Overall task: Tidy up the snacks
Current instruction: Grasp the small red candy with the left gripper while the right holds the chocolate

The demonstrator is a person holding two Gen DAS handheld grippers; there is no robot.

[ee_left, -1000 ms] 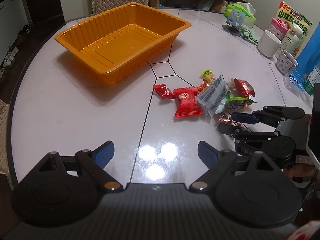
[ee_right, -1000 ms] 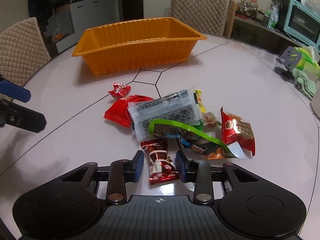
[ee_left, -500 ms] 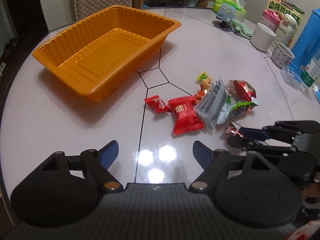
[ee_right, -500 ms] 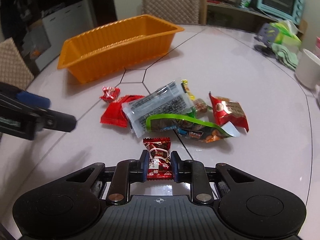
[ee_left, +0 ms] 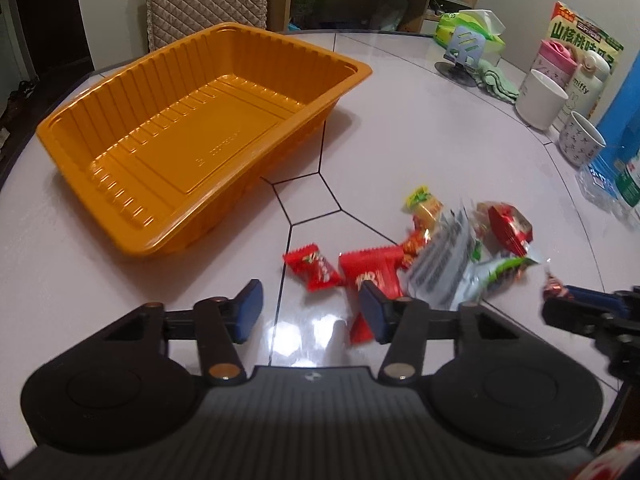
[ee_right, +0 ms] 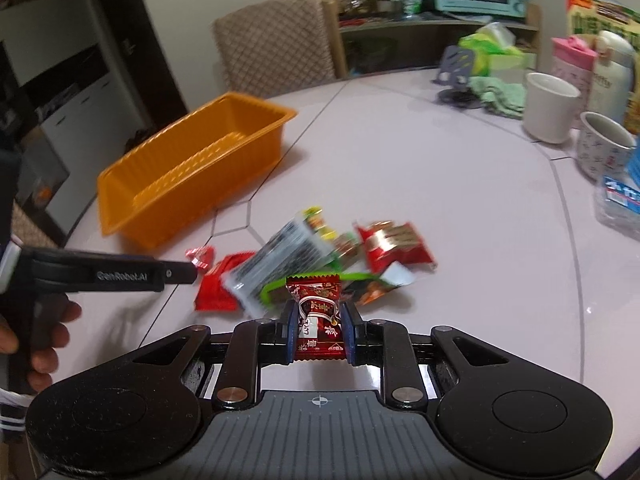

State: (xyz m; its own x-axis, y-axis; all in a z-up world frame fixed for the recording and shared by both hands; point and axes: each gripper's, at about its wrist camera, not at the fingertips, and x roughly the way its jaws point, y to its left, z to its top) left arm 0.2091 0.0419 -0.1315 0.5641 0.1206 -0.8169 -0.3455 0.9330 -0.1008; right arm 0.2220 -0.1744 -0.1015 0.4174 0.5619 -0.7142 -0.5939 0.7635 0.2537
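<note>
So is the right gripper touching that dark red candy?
Touching. In the right wrist view, the right gripper has both blue pads pressed against the sides of the dark red candy, which sits squeezed between them, with no gap on either side.

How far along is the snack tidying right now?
Nothing is stored: the orange tray is empty. The right hand-held gripper is shut on a dark red candy. The left hand-held gripper, jaws just closing, holds nothing. The snack pile remains on the table.

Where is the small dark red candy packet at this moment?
In the right wrist view the dark red candy packet sits clamped in the right gripper, lifted in front of the snack pile, right of the orange tray.
</note>
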